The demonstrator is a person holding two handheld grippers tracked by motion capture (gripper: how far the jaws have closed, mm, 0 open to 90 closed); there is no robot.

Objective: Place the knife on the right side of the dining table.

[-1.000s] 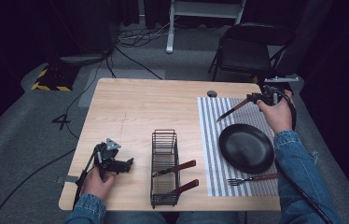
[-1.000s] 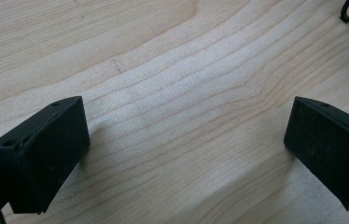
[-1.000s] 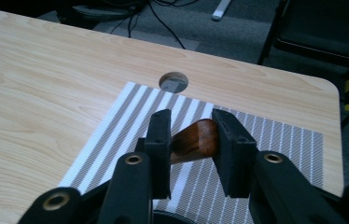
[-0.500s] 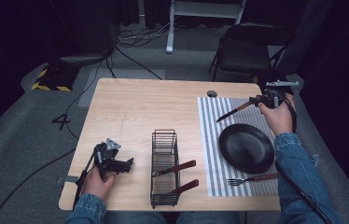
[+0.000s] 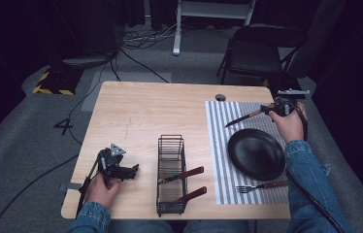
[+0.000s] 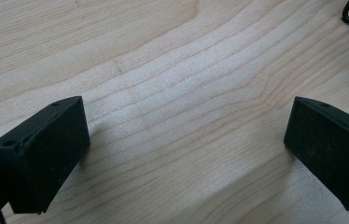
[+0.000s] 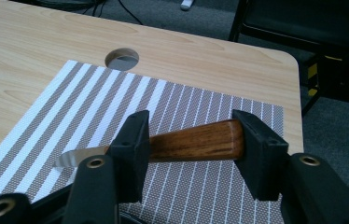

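Right tongs [image 7: 189,140], just opening, have a knife [image 7: 196,141] between them over the mat [image 7: 116,107]; left tongs [image 6: 186,154] are spread above the table [image 6: 163,70].

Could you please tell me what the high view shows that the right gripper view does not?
The high view adds the black plate, fork, wire rack and left claw. The right gripper view adds the wood grain of the knife handle close up, between the jaws of the right claw, which have just been opening. Both show the knife, striped mat and table hole.
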